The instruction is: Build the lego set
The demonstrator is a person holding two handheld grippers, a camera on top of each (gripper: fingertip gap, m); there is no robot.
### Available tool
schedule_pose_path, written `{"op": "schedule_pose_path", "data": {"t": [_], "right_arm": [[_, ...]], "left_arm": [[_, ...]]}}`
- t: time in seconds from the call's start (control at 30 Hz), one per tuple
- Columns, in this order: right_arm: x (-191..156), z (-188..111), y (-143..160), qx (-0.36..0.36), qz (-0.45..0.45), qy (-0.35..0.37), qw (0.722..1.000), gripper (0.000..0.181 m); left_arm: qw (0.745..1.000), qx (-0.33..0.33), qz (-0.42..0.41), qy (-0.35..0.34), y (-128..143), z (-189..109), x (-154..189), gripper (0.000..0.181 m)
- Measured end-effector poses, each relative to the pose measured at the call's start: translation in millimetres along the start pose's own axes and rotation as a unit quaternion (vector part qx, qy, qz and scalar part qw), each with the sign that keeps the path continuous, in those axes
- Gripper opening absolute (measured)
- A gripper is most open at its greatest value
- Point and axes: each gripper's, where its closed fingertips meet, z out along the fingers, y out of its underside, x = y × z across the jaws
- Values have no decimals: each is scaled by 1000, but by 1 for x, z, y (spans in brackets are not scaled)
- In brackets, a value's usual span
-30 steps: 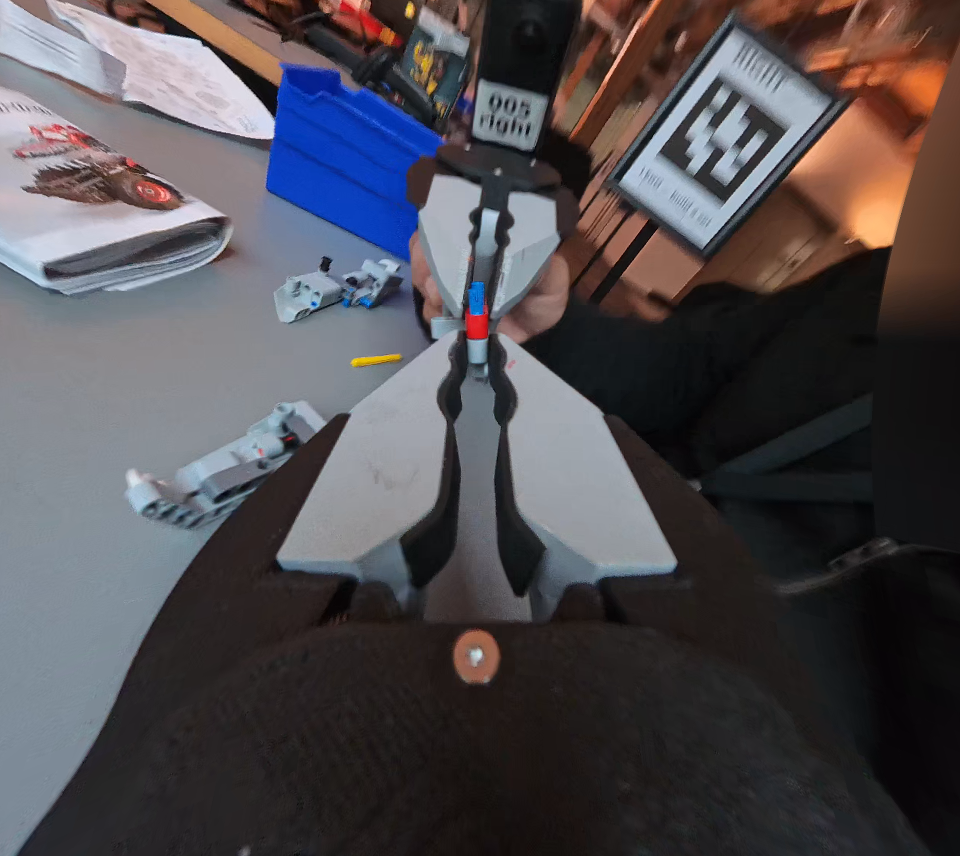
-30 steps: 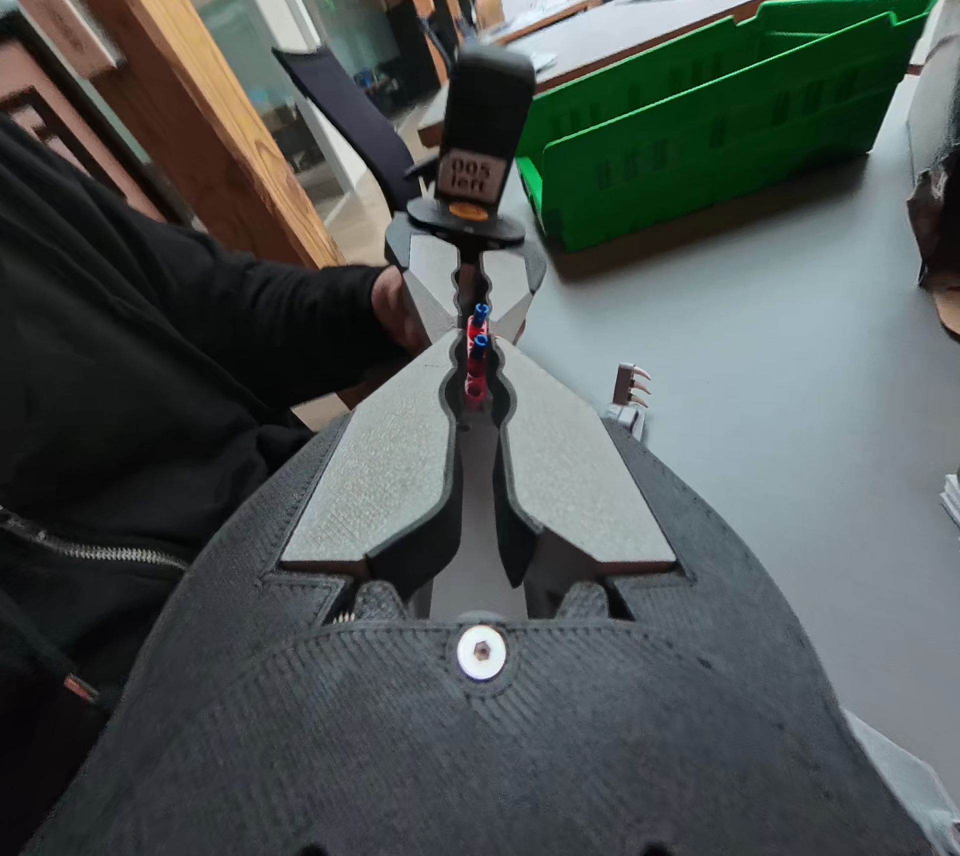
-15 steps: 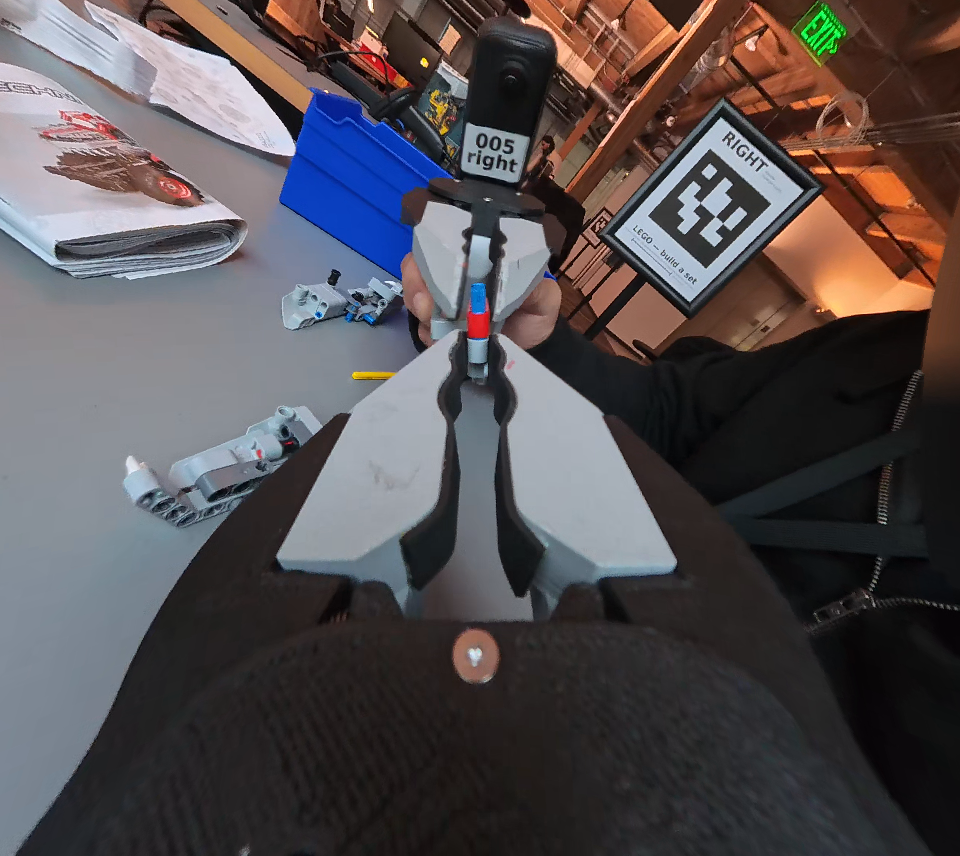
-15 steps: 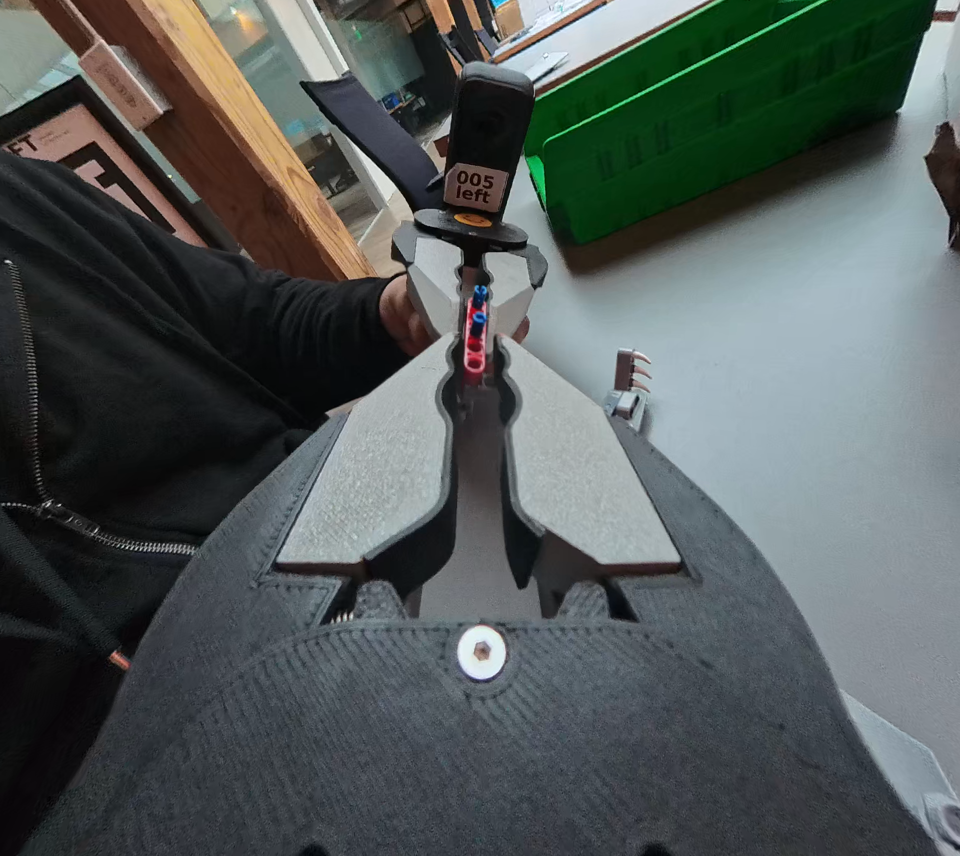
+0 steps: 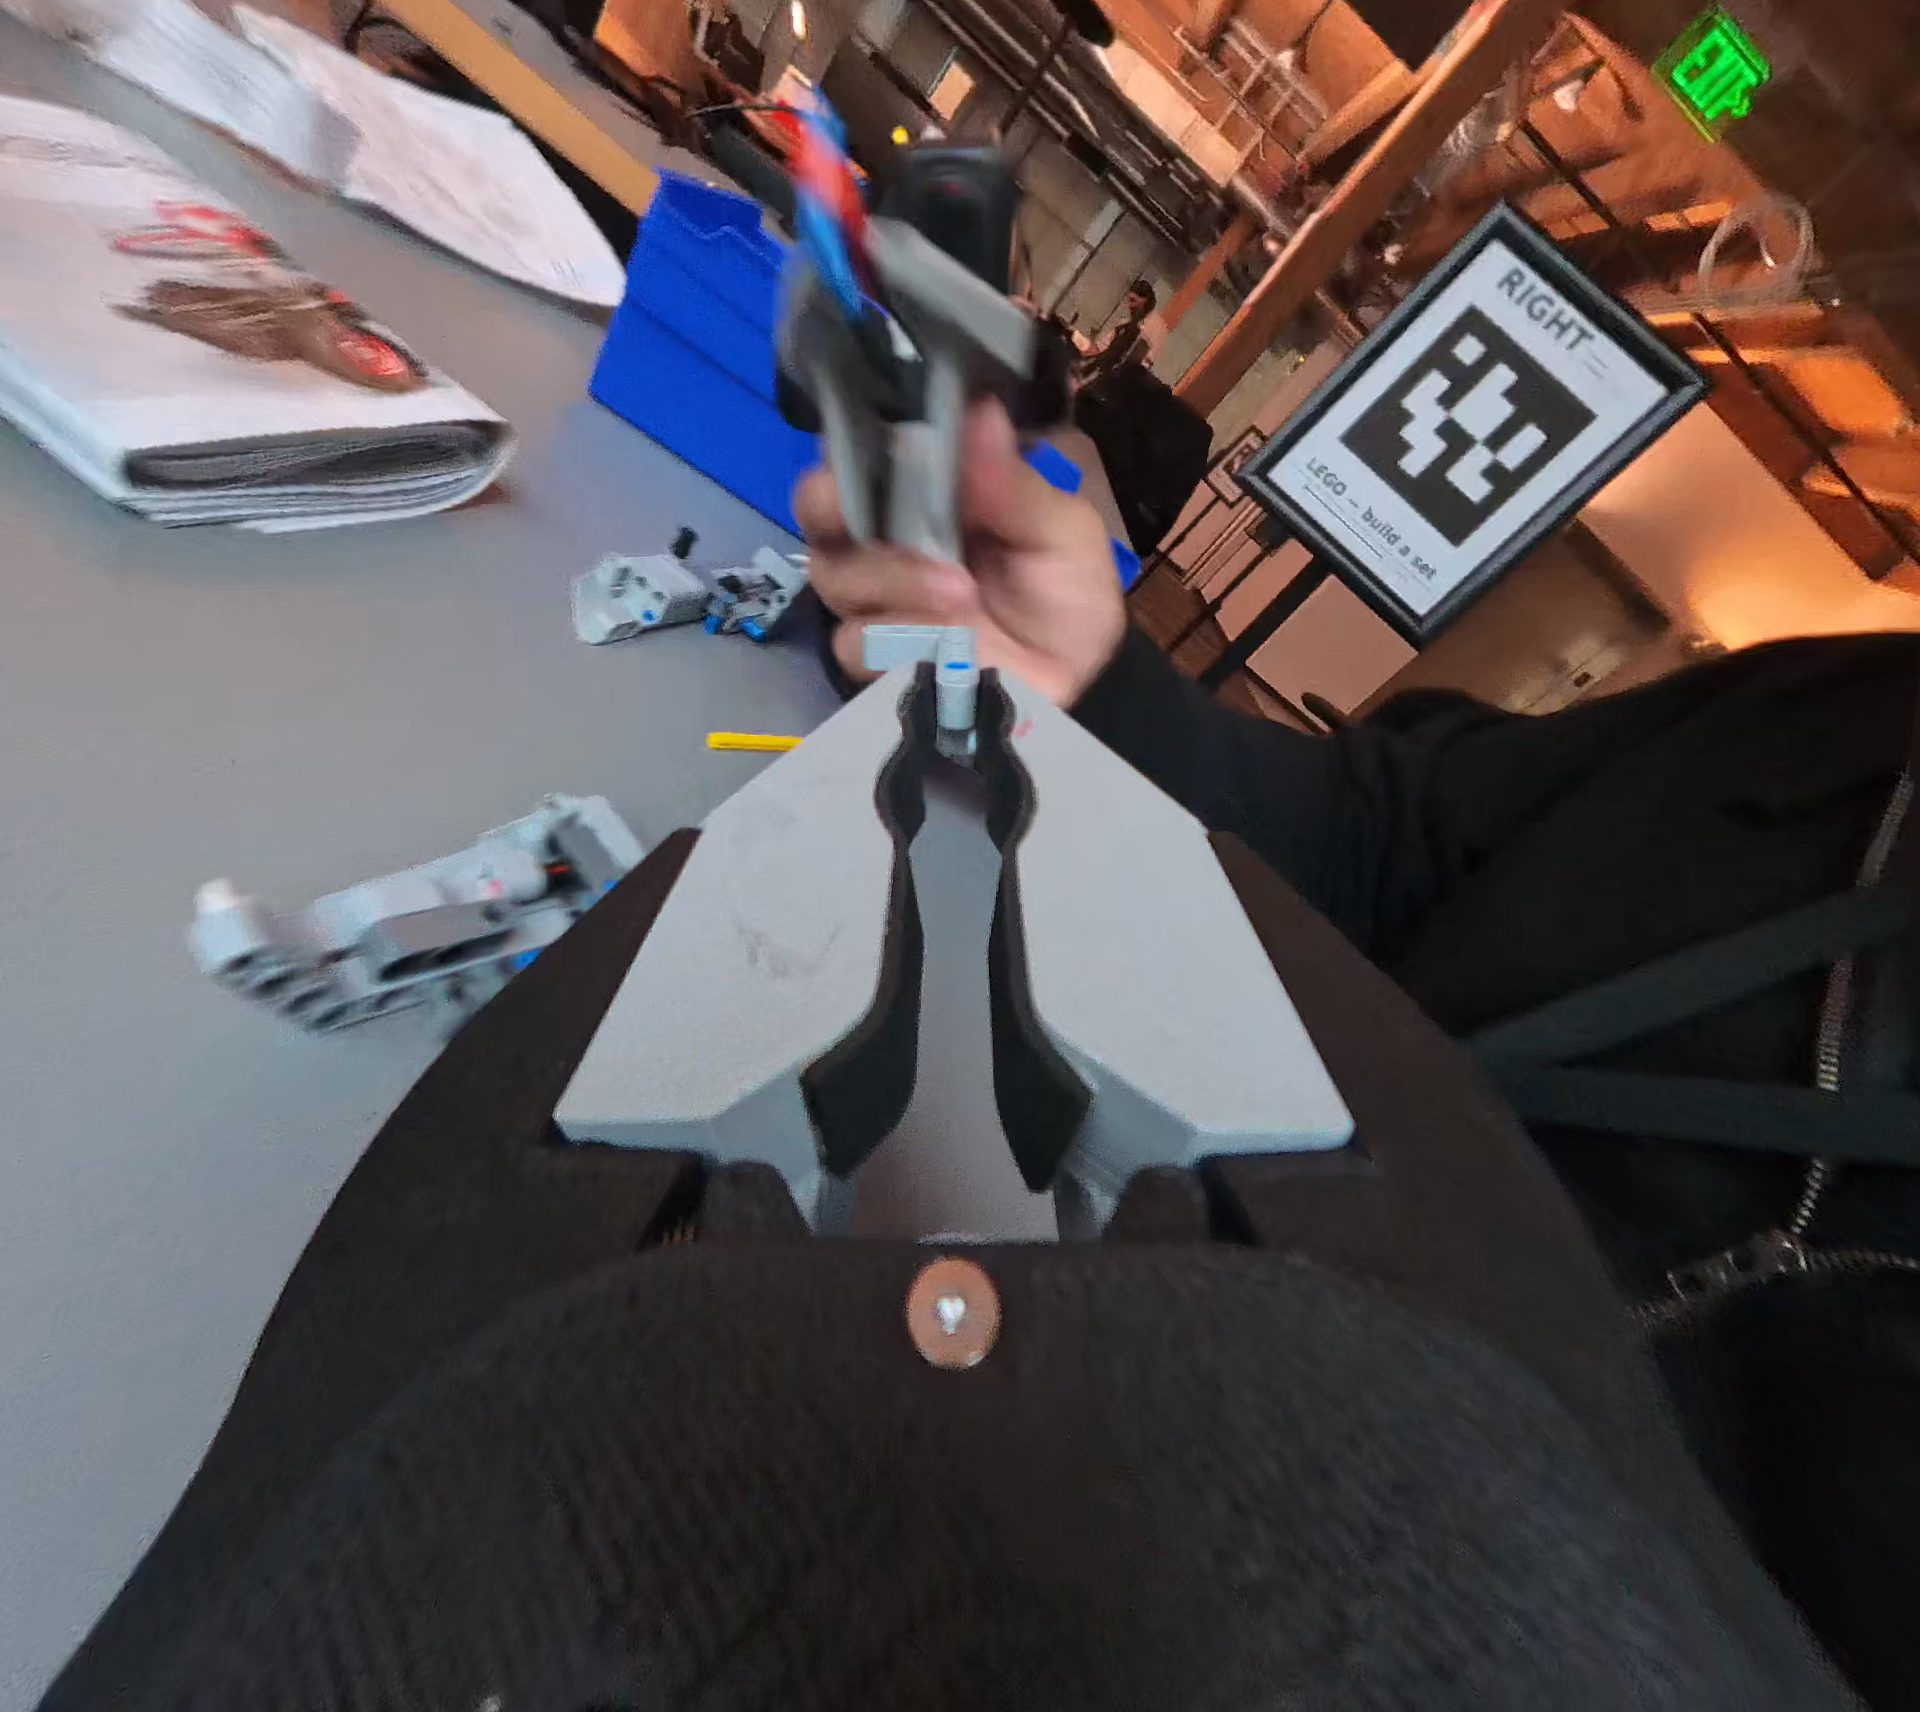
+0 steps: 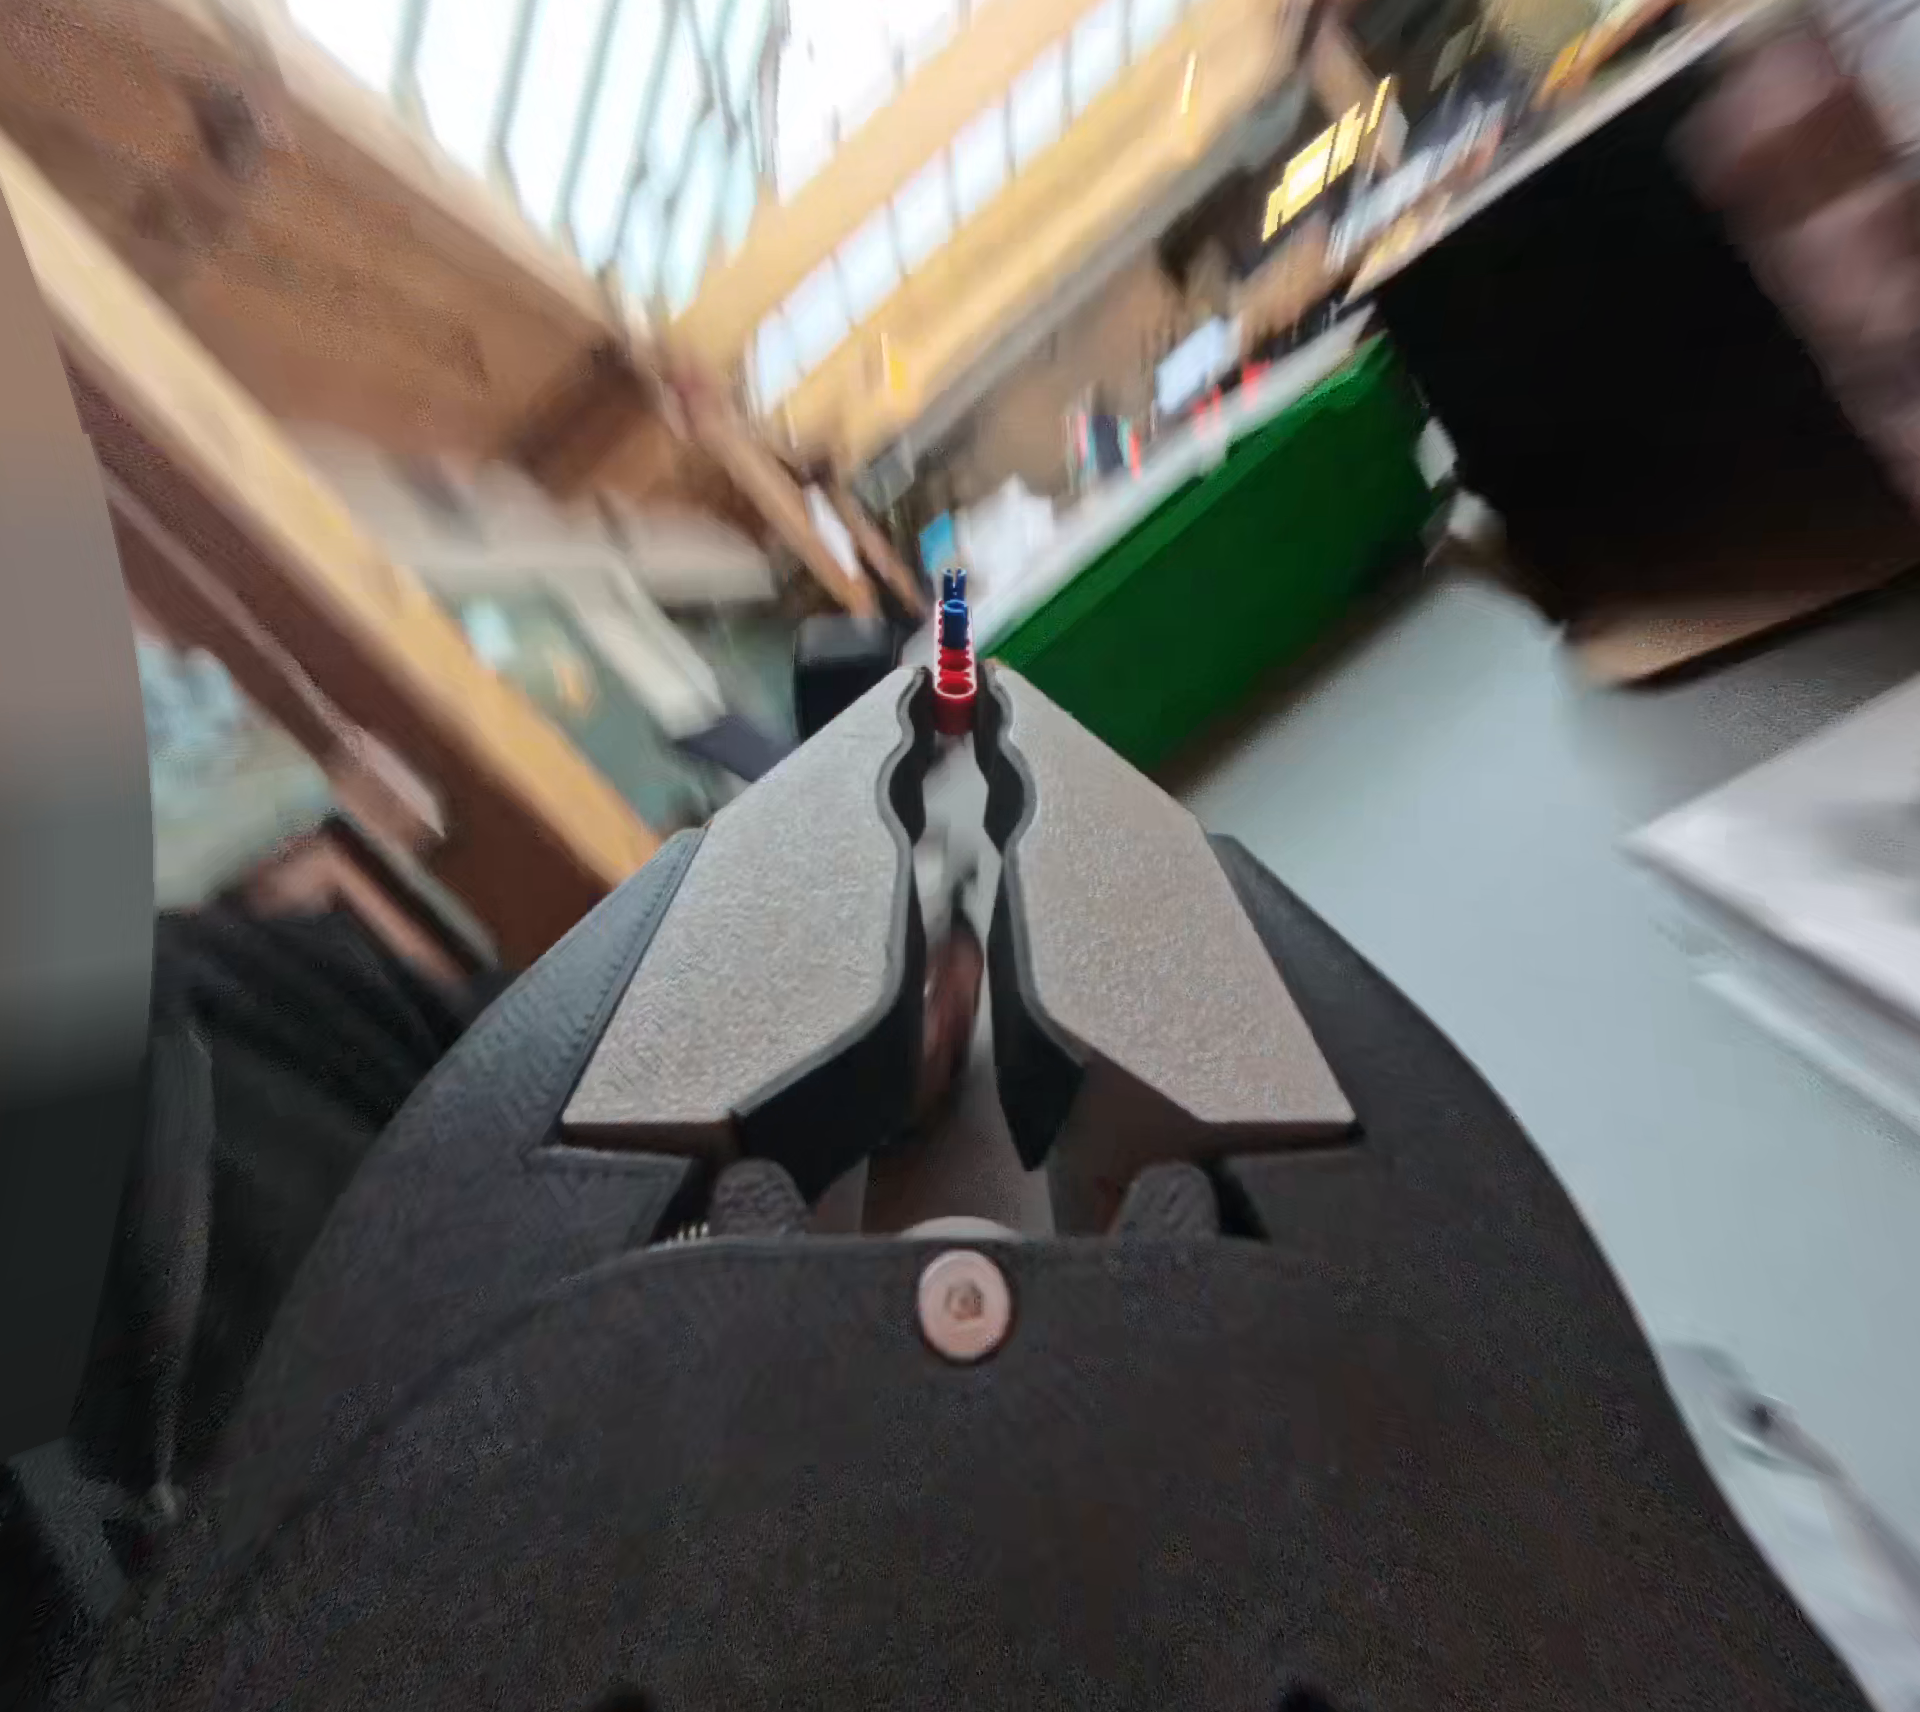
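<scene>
My left gripper [image 5: 954, 712] is shut on a small grey lego piece [image 5: 951, 686] with a short arm sticking left. My right gripper [image 6: 953, 696] is shut on a red lego beam with blue pins [image 6: 953, 660]. In the left wrist view the right gripper [image 5: 821, 270] is blurred, tilted up and to the left, above a hand [image 5: 977, 561], with the red and blue piece [image 5: 831, 228] at its tip. The two pieces are apart. Two grey lego sub-assemblies lie on the table, one far [image 5: 686, 592] and one near [image 5: 416, 924].
A grey table [image 5: 260, 675] holds a folded instruction booklet [image 5: 229, 395], loose sheets [image 5: 447, 197], a blue bin [image 5: 696, 353] and a yellow pin [image 5: 753, 740]. A framed marker sign [image 5: 1475, 426] stands at the right. A green bin [image 6: 1226, 582] sits on the table in the right wrist view. The gap from one gripper's tips to the other's is roughly 9 cm.
The two held pieces were together tip to tip; now they are apart. My right gripper has swung up and away fast with the red and blue piece. The left gripper keeps the grey piece.
</scene>
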Motion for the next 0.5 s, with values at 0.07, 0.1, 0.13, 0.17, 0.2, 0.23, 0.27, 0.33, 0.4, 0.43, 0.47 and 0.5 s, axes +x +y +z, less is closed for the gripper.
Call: {"op": "schedule_pose_path", "data": {"t": [0.07,0.1,0.13,0.17,0.2,0.23,0.27,0.33,0.4,0.43,0.47,0.5], "right_arm": [[12,-14,-6,9,23,7,1000,3],[8,-9,11,-30,6,8,1000,4],[3,-2,17,-38,-12,7,999,4],[0,3,20,-43,-16,0,999,4],[-3,6,19,-46,-6,-13,999,4],[-5,8,17,-43,6,-29,999,4],[-7,8,19,-49,21,-46,998,4],[-4,7,21,-48,47,-53,996,4],[-5,8,23,-50,68,-67,994,4],[-2,9,27,-59,69,-59,994,4],[-1,10,32,-74,72,-58,993,4],[-3,10,34,-77,75,-63,992,4]], "left_arm": [[1000,1,5,-2,5,9,7,6],[1000,-4,-2,-4,6,12,5,6],[1000,-7,-11,-5,6,13,1,6],[1000,-6,-17,-13,3,12,-5,6],[1000,-4,-18,-26,0,9,-11,6],[999,-11,-14,-43,-1,4,-18,6],[997,-30,-2,-66,0,-1,-26,6],[989,-66,41,-123,0,-12,-43,5],[981,-94,71,-154,3,-17,-52,5],[981,-105,72,-149,5,-16,-52,5],[981,-113,69,-139,8,-14,-50,5],[982,-116,68,-132,9,-14,-48,5]]}}
